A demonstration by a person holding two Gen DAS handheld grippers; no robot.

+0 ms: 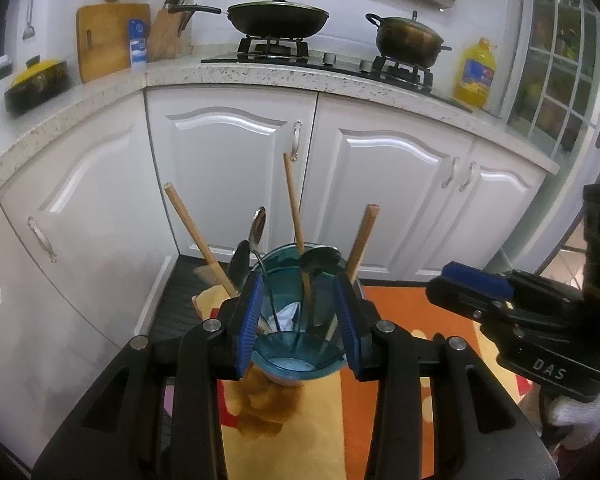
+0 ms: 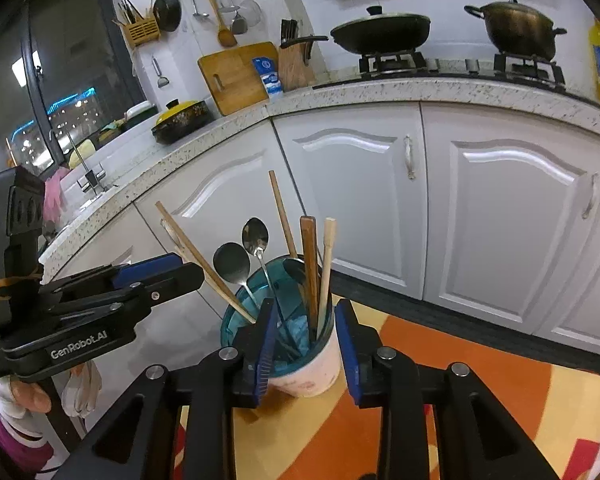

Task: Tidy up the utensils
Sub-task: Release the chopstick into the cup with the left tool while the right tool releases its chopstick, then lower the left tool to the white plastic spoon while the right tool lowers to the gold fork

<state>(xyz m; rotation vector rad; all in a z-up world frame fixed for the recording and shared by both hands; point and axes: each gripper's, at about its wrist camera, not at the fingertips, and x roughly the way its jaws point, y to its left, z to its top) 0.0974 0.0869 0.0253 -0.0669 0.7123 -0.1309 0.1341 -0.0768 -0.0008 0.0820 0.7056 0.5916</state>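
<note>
Kitchen floor scene, low viewpoint. Teal cup [image 1: 298, 344] at bottom centre of left wrist view, standing on orange-yellow mat [image 1: 400, 320], packed with utensils: 3 chopsticks [image 1: 198, 236] fanned toward mid-frame, 3 spoons [image 1: 322, 258] bowl-up at the rim.

Left gripper [image 1: 298, 326]: jaws parted, blue pads flanking the cup on both sides, slim gap visible each side, nothing clamped. Right gripper [image 2: 306, 344]: same story in right wrist view, pads either side of the cup [image 2: 300, 360], small gaps, nothing held. Fisheye depth unclear, so possibly just short of the cup rather than around it.

Step, judged: utensils look all loaded in the cup, both tongs just off it; likely release or retreat stage, task near done. Next move, if any: back both grippers off without clipping the leaning chopsticks or tipping the cup; top-heavy load, tip risk.

View differences:
- Right wrist view only: dark wooden stick [image 2: 310, 264] and pale one beside it, white lower half of cup, window at upper left, hanging ladles, left gripper body at mid left.
- Left wrist view only: yellow oil bottle [image 1: 476, 74] at upper right in full, brown stain on mat below cup, right gripper at right edge with white-gloved hand [image 1: 580, 412].
</note>
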